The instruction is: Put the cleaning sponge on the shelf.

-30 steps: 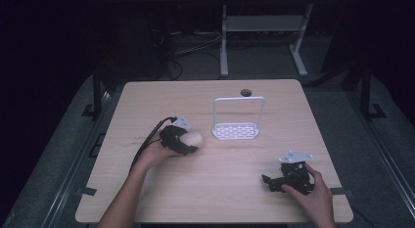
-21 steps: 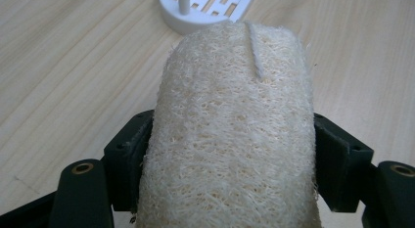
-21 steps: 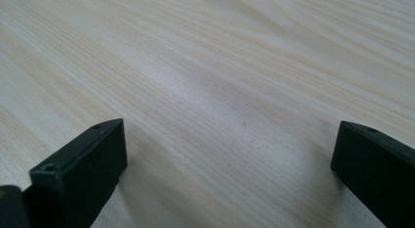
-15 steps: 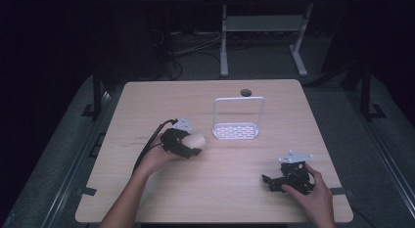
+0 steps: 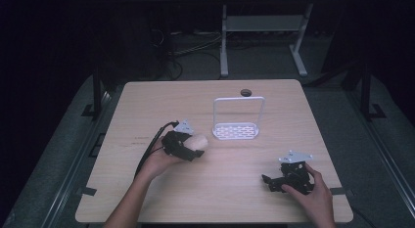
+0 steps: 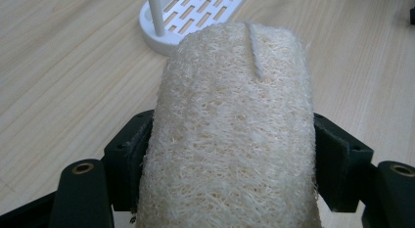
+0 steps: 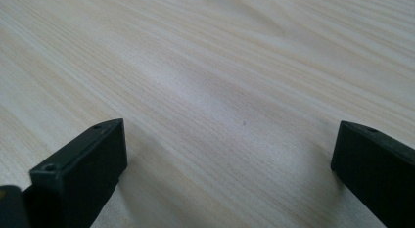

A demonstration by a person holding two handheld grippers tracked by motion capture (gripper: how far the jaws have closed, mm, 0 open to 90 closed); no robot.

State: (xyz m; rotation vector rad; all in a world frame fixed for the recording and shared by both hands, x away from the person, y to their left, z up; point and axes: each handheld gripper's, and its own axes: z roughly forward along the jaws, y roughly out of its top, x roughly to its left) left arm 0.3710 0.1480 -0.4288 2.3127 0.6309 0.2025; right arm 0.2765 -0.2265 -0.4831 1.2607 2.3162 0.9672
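A beige loofah sponge [image 6: 232,135] is clamped between the two black jaws of my left gripper [image 5: 192,148], which is shut on it just above the table's left middle. The sponge [image 5: 196,142] points toward a white slotted rack [image 5: 237,131] with a tall wire hoop; the rack's base [image 6: 193,12] lies just beyond the sponge's far end. My right gripper [image 5: 274,181] rests low at the table's front right, its jaws wide apart over bare wood [image 7: 230,115] with nothing between them.
The pale wooden table [image 5: 147,101] has a small dark round hole [image 5: 245,93] at its far edge behind the rack. A black cable [image 5: 149,149] trails from the left gripper toward the front left. Metal frame legs [image 5: 224,42] stand on the dark floor beyond.
My left gripper with the sponge has edged slightly toward the rack. The right gripper has stayed where it was.
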